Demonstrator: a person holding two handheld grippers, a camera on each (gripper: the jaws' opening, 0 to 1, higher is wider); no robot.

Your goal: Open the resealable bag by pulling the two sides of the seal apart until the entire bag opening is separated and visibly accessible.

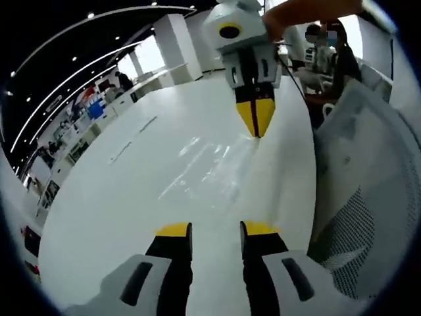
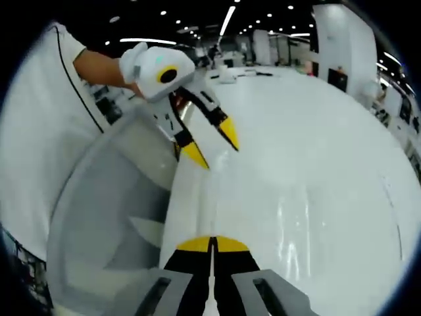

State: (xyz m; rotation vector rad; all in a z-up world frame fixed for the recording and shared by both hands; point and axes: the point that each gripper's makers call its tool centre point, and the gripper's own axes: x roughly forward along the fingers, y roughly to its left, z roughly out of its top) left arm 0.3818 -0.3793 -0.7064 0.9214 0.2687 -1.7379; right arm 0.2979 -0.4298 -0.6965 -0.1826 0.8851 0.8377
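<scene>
- No words or labels are showing clearly enough to read in either view.
- One clear resealable bag [image 1: 210, 164] is lying flat on the white table [image 1: 118, 197]. In the left gripper view it is sitting between the two grippers. It is see-through and hard to make out. I cannot tell if its seal is open.
- In the right gripper view the bag [image 2: 309, 217] is showing just as shiny streaks on the table [image 2: 316, 112], to the right of the tongs.
- Two grippers are showing, each with two black jaws and yellow tips.
- The left gripper [image 1: 215, 229] is holding its jaws apart, with a gap between the tips and nothing in them. In the right gripper view it [image 2: 212, 143] is hanging over the table edge with its jaws spread.
- The right gripper [image 2: 212, 242] is keeping its tips pressed together. I cannot tell if bag film is pinched there. In the left gripper view it [image 1: 256, 120] is pointing down at the far end of the bag, tips together.
- One white mesh chair [image 1: 368, 197] is standing beside the table.
- A person's white shirt [image 2: 39, 131] is showing at the left.
</scene>
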